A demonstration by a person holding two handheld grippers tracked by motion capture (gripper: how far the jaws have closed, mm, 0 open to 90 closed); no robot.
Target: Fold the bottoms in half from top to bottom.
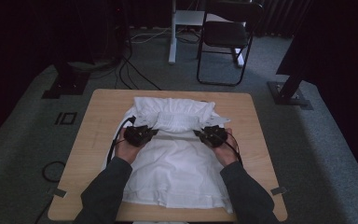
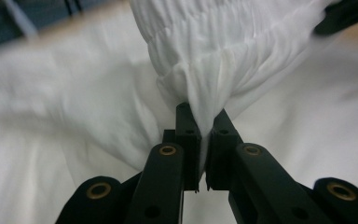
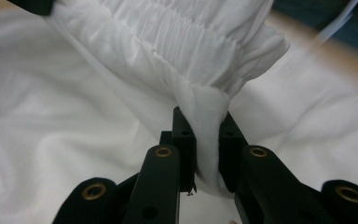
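Wooden table (image 1: 98, 121), white garment (image 1: 177, 163) — both grippers pinching it

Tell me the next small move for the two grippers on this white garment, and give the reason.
Probably carry both grippers toward the person, drawing the white cloth garment's gathered band over the flat part. The left gripper and the right gripper are each shut on a pinch of that band, lifted across the garment's middle on the light wooden table, so a fold looks under way.

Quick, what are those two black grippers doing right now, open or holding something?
Left gripper: closed, pinching the gathered edge of the white garment.
Right gripper: closed, pinching the same garment's gathered edge.
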